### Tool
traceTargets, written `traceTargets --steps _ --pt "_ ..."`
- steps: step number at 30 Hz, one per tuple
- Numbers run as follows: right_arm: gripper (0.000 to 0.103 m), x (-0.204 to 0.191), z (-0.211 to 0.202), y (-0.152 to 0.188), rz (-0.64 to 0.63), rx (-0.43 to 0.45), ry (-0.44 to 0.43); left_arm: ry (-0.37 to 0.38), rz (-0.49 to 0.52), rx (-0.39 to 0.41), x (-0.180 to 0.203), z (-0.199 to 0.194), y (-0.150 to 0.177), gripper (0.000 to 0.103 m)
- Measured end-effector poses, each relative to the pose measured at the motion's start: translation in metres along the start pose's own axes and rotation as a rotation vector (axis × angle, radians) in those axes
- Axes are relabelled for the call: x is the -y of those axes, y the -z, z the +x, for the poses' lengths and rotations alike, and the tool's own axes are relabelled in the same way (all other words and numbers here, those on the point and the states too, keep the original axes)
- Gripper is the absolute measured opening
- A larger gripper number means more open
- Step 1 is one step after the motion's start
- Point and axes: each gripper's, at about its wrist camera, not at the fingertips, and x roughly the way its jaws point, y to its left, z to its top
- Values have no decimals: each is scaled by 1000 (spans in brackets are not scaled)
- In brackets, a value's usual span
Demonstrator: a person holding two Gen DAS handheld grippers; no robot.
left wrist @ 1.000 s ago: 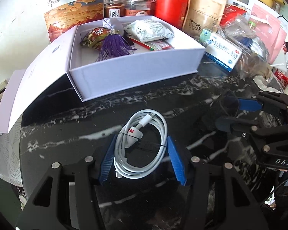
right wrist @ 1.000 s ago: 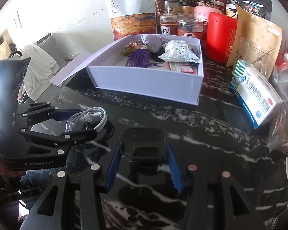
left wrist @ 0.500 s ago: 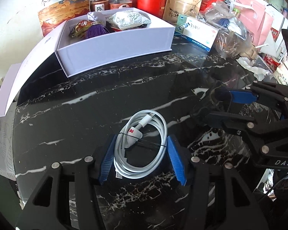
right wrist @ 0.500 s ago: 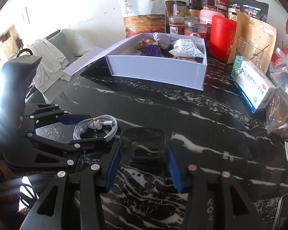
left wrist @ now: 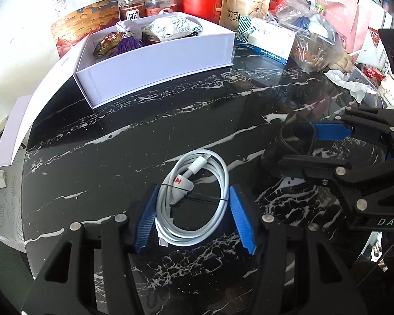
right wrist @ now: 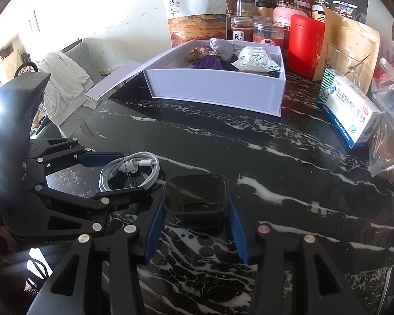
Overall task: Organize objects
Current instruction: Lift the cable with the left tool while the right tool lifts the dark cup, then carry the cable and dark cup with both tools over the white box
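My left gripper (left wrist: 194, 218) is shut on a coiled white charging cable (left wrist: 194, 199), held over the black marble table (left wrist: 144, 141); both also show in the right wrist view, gripper (right wrist: 123, 170) and cable (right wrist: 130, 173). My right gripper (right wrist: 195, 225) is shut on a small dark square container (right wrist: 195, 197); it shows at the right of the left wrist view (left wrist: 302, 147). An open white box (left wrist: 155, 63) with pouches and a purple tassel (left wrist: 130, 44) stands at the back; it shows in the right wrist view too (right wrist: 218, 89).
Jars, a red canister (right wrist: 306, 44), paper bags and a blue-white medicine box (right wrist: 349, 115) crowd the back and right edge. Plastic bags (left wrist: 310, 34) lie right. The box lid (left wrist: 36, 110) hangs off the table's left edge.
Both grippers have pulled back from the white box, still holding the cable and the dark container. The box now looks farther away in both views.
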Motion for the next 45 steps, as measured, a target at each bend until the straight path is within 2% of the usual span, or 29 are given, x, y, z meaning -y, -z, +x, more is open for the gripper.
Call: traceTargets --steps 13,21,27,45 --pt "47 6 -9 -5 14 31 -14 8 -20 22 -4 -10 -6 52" --pt "47 9 -21 -20 -11 65 -15 20 -89 44 -16 -25 -19 52" --pt "47 11 -25 -35 -30 79 -9 21 -112 77 -25 -37 -37 52" --pt "47 26 -23 -91 -56 137 -26 7 -156 100 -60 -41 -105 52"
